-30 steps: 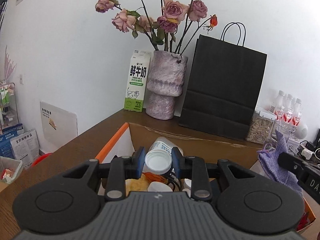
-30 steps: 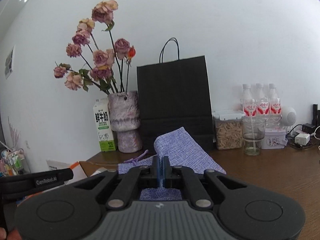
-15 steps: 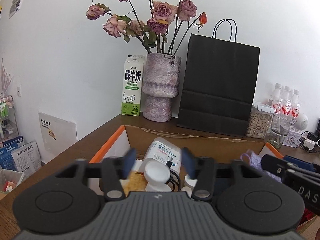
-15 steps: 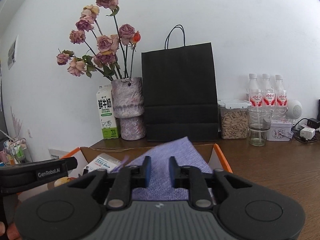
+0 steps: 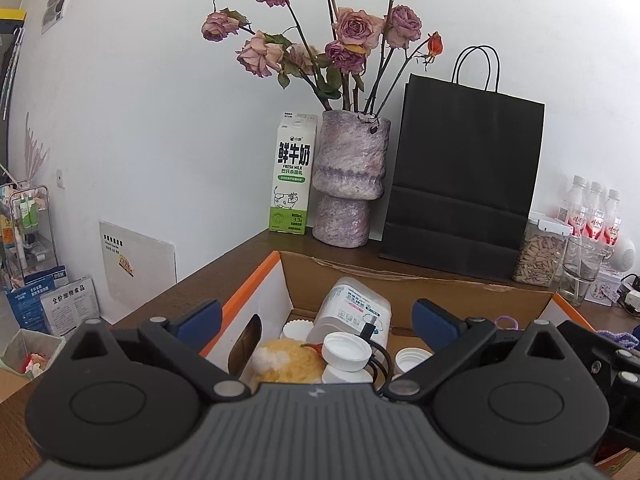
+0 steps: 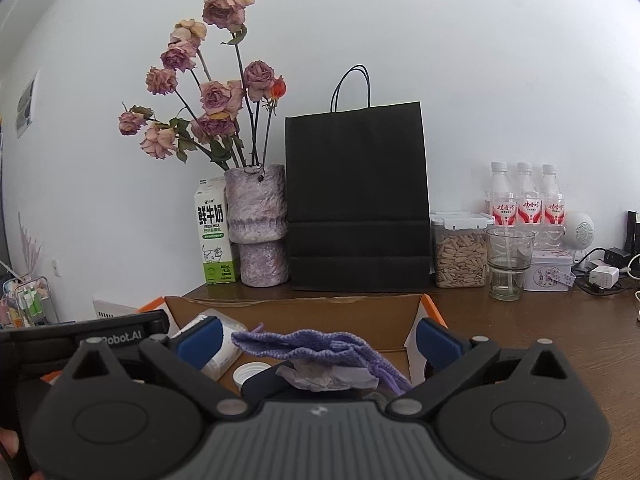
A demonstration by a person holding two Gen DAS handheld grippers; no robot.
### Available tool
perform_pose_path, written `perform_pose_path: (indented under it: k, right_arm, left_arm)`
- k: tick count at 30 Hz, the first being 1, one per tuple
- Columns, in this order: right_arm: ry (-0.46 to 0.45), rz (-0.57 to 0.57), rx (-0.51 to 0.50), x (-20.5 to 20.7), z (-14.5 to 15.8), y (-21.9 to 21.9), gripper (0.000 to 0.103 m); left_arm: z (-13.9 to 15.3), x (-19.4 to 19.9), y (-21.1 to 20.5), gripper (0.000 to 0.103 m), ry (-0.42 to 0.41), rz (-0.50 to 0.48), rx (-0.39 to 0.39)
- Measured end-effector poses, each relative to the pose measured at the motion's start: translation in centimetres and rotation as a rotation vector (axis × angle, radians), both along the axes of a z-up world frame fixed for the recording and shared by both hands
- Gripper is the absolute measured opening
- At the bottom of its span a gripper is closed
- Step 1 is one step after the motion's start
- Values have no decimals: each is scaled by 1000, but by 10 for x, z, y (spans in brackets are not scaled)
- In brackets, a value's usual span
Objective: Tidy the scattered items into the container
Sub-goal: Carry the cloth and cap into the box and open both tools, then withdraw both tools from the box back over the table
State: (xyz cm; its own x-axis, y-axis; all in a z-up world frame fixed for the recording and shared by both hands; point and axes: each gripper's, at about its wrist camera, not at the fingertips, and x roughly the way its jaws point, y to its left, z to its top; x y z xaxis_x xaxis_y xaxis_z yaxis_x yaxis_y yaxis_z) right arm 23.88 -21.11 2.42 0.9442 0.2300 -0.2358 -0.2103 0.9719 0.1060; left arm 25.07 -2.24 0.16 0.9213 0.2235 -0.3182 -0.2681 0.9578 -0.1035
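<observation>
An open cardboard box [image 5: 400, 286] with orange flaps sits on the brown table; it also shows in the right wrist view [image 6: 320, 312]. Inside lie a white plastic jar [image 5: 354, 314], a white-capped bottle [image 5: 345, 354], a yellow sponge [image 5: 290, 364] and a black cable. A purple cloth [image 6: 316, 348] lies in the box on crumpled paper. My left gripper [image 5: 316, 320] is open above the jar and bottle, holding nothing. My right gripper [image 6: 320, 338] is open over the cloth, holding nothing.
At the back wall stand a milk carton [image 5: 292, 178], a vase of dried roses [image 5: 348, 180], a black paper bag [image 5: 464, 184], a jar of seeds [image 6: 460, 252], a glass [image 6: 508, 264] and water bottles [image 6: 524, 200]. Chargers and cables [image 6: 604, 276] lie at the right.
Both grippers opened. The left let go of the white-capped bottle into the box. The right let go of the purple cloth, which dropped into the box.
</observation>
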Motion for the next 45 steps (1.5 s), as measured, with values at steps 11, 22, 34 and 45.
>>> perform_pose_path:
  k: [11,22,34,45]
  right_arm:
    - [20,-37,16,3,-5,-4,103]
    - [30,-35,-10,0,-10,4,103]
    - [38,-6,-39,-12,-13,12,103]
    - [0,-29,-55,-51,-19,-6,103]
  left_arm:
    - [-4,1,0,103,11,-3,16]
    - [-7,-1,-1,103,8,-14,31]
    - [-13,-4,0,103,14,-43,32]
    - [-19,-33,-1,103,2,-83,70]
